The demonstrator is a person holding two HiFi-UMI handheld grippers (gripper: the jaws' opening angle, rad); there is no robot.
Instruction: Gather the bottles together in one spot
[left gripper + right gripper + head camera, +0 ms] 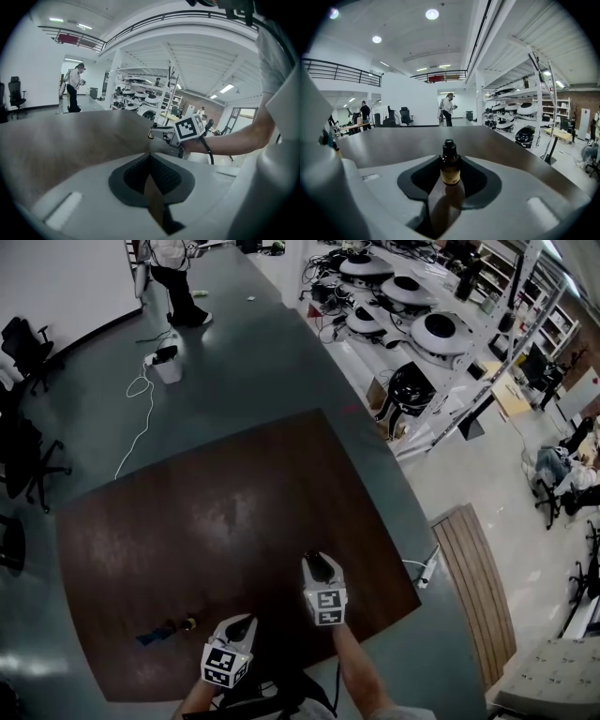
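1. The right claw is at the near edge of the brown table, a bit right of the middle.
2. Its two jaws are about halfway closed, and they press on a little brown bottle with a black cap. The bottle stands up straight between them.
3. The bottle seems to sit on the table top, but I can't tell for sure if it is lifted.
4. The left claw is just beside the right one, also at the near edge. Its jaws meet at the tips and there is nothing in them.
5. Close to the near left corner of the table lie a few small things. One looks blue. They may be the other bottles, but they are too small for me to be sure.
6. I think the job is only partly done. One bottle is caught, but it is well apart from that little bunch by the corner.
7. What I think is left is to carry this bottle over to the others and set it down upright right next to them.
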